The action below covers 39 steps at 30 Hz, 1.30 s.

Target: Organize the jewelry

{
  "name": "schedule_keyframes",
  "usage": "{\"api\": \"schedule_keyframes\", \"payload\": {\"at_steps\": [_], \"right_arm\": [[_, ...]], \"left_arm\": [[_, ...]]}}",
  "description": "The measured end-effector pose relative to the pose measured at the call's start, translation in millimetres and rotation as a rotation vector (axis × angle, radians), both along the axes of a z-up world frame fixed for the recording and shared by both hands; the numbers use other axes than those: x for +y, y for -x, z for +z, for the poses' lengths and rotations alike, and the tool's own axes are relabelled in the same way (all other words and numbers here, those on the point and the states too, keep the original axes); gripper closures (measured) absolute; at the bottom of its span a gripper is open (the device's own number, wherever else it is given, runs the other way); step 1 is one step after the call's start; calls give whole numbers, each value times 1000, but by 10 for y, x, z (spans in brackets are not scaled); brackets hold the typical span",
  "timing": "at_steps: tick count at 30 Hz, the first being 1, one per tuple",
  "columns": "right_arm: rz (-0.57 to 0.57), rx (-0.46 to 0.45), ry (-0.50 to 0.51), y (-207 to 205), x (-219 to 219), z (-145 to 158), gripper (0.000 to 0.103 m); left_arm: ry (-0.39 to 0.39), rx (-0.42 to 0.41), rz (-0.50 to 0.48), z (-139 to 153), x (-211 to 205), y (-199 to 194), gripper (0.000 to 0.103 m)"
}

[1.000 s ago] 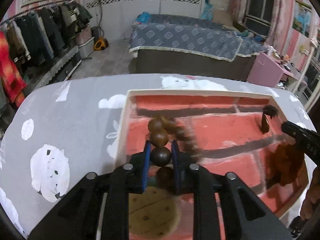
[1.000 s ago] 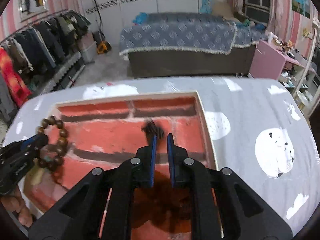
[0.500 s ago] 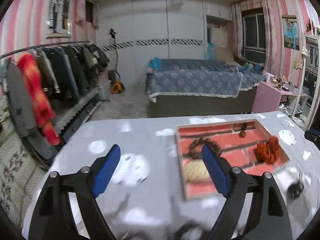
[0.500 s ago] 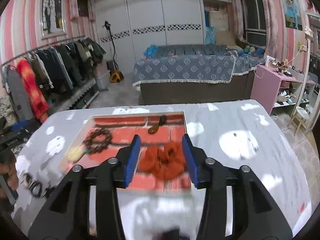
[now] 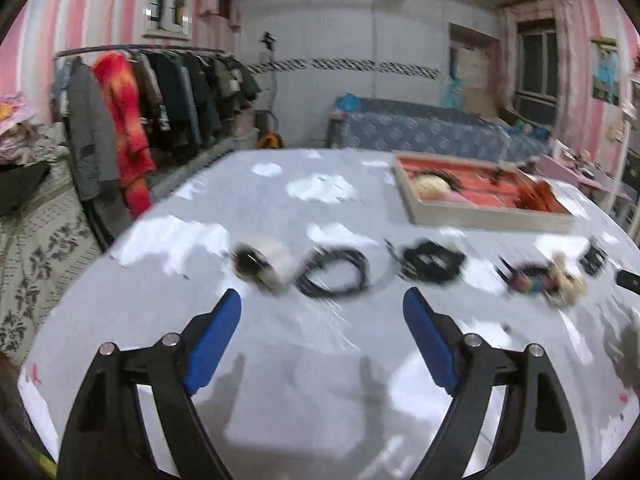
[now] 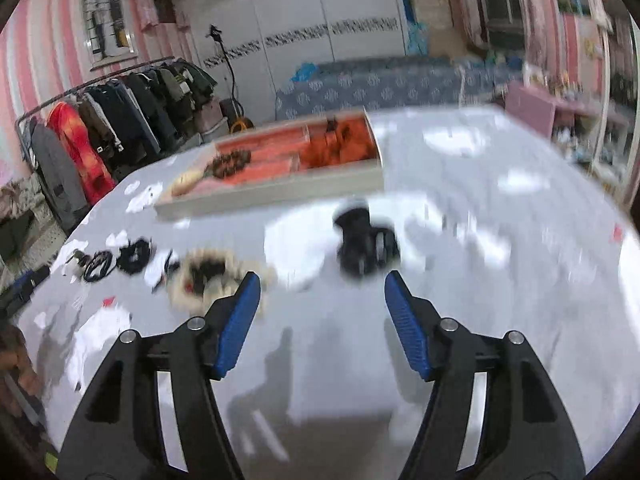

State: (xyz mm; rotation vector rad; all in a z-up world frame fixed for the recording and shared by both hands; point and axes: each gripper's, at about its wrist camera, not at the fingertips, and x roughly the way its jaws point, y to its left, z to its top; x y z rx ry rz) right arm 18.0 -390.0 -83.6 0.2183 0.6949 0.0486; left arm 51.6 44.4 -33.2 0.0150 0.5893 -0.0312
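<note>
- A second ago both grippers were closed low inside the tray, the left on a wooden bead bracelet; now both have pulled back over the near side of the worktop, and the beads lie in the tray.
- The left gripper (image 5: 322, 322) is spread wide with nothing between its blue pads; the right gripper (image 6: 322, 300) is equally wide and empty.
- The tray (image 5: 488, 216), red-lined with a pale rim, sits well apart at the far side of the worktop (image 5: 320, 360); the bead bracelet (image 6: 231, 161) lies in its left part beside a cream piece, with an orange scrunchie (image 6: 340, 148) to the right.
- Only the left view shows clearly the row ahead: a black cord loop (image 5: 334, 274), a black scrunchie (image 5: 432, 262), and a multicoloured furry piece (image 5: 544, 280), all blurred.
- Only the right view shows a dark blurred object (image 6: 366, 246) just beyond its fingers.
- The worktop wears a grey cloth with white patches.
- Behind stand a clothes rack (image 5: 152, 92) and a bed (image 5: 420, 130) under a blue cover.
</note>
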Motion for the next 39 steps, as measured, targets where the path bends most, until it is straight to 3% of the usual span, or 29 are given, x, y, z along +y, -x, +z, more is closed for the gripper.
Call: {"api": "schedule_keyframes", "payload": {"at_steps": [6, 17, 19, 24, 29, 32, 34, 39], "right_arm": [[9, 14, -18, -30, 15, -25, 38], [76, 5, 65, -241, 369, 23, 38], [90, 19, 84, -361, 456, -4, 40], [116, 74, 100, -574, 599, -84, 41], [148, 182, 161, -808, 765, -300, 57], [153, 198, 180, -900, 776, -317, 62], [143, 202, 180, -980, 735, -324, 73], [119, 207, 166, -1138, 627, -346, 80]], "left_arm": [[66, 67, -56, -134, -212, -106, 21], [51, 116, -105, -122, -672, -623, 21], [106, 151, -119, -160, -705, -764, 22], [80, 190, -124, -253, -834, -985, 22], [101, 249, -108, -385, -824, -1162, 23], [121, 265, -105, -425, -790, -1235, 33], [130, 286, -117, -466, -797, -1290, 47], [111, 305, -142, -517, -858, -1368, 59]]}}
